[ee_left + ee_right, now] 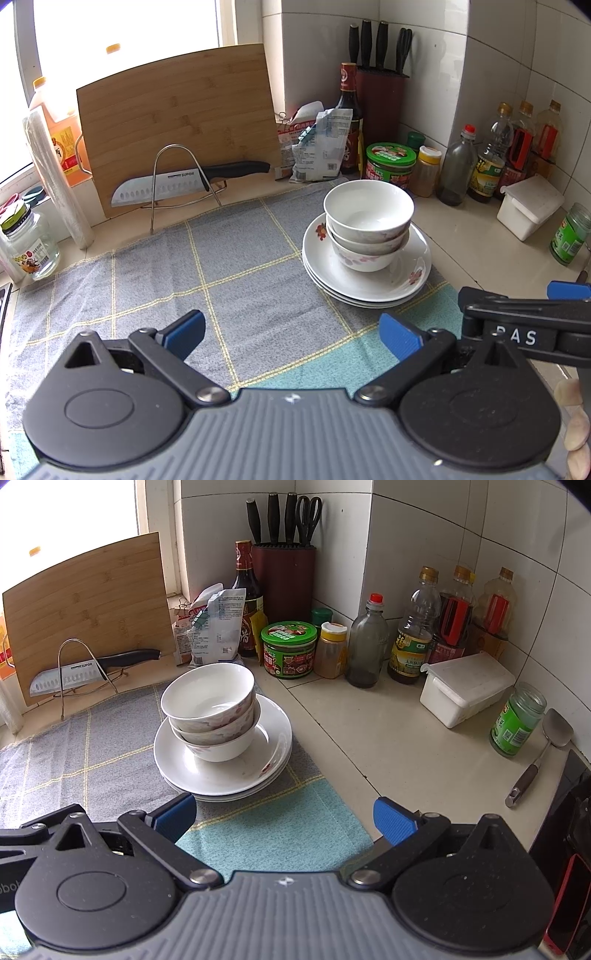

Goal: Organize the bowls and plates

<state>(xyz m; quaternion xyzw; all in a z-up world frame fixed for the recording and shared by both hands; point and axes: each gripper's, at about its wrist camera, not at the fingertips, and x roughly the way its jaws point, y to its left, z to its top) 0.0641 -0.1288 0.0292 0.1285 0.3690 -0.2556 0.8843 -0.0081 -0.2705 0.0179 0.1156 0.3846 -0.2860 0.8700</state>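
Observation:
Three white floral bowls [367,221] [210,709] sit nested on a stack of white plates [410,284] [273,753], on a grey and teal checked cloth [229,280] [66,764]. My left gripper [293,338] hovers open over the cloth, short of the stack and to its left, holding nothing. My right gripper [284,821] is also open and empty, just in front of the plates' near rim. The right gripper's body [524,325] shows at the right edge of the left wrist view.
A bamboo cutting board [177,122] and a knife [184,182] on a wire rack stand at the back left. Sauce bottles, jars [290,650], a knife block [284,579] and a white lidded box [465,688] line the corner. A spatula [543,749] lies at right.

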